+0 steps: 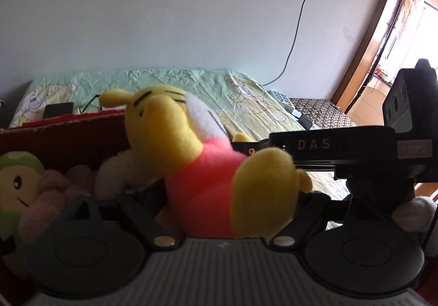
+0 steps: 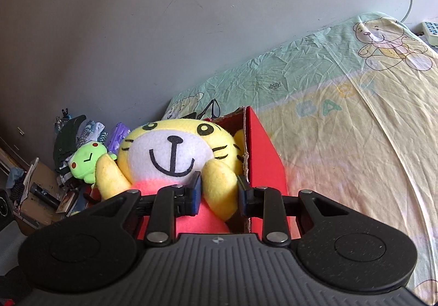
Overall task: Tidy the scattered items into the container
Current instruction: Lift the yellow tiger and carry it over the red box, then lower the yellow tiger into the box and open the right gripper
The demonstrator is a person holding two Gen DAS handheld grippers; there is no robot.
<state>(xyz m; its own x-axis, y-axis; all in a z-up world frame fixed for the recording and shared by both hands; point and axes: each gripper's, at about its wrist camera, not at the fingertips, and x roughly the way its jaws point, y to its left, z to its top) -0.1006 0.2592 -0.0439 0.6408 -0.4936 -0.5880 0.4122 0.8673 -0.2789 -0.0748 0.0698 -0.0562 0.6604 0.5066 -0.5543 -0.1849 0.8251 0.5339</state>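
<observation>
Over the red box on the bed, the right gripper is clamped on a yellow tiger toy's arm; left gripper's grip cannot be told. Next, probably lower and release.

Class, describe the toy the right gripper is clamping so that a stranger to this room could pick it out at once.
Start at the bed with the teddy-bear sheet; a red cardboard box stands at its near edge. Over the box, the right gripper pinches one arm of a yellow tiger plush. Its white muzzle, black whiskers and pink shirt set it apart from the small green plush beside it.
</observation>
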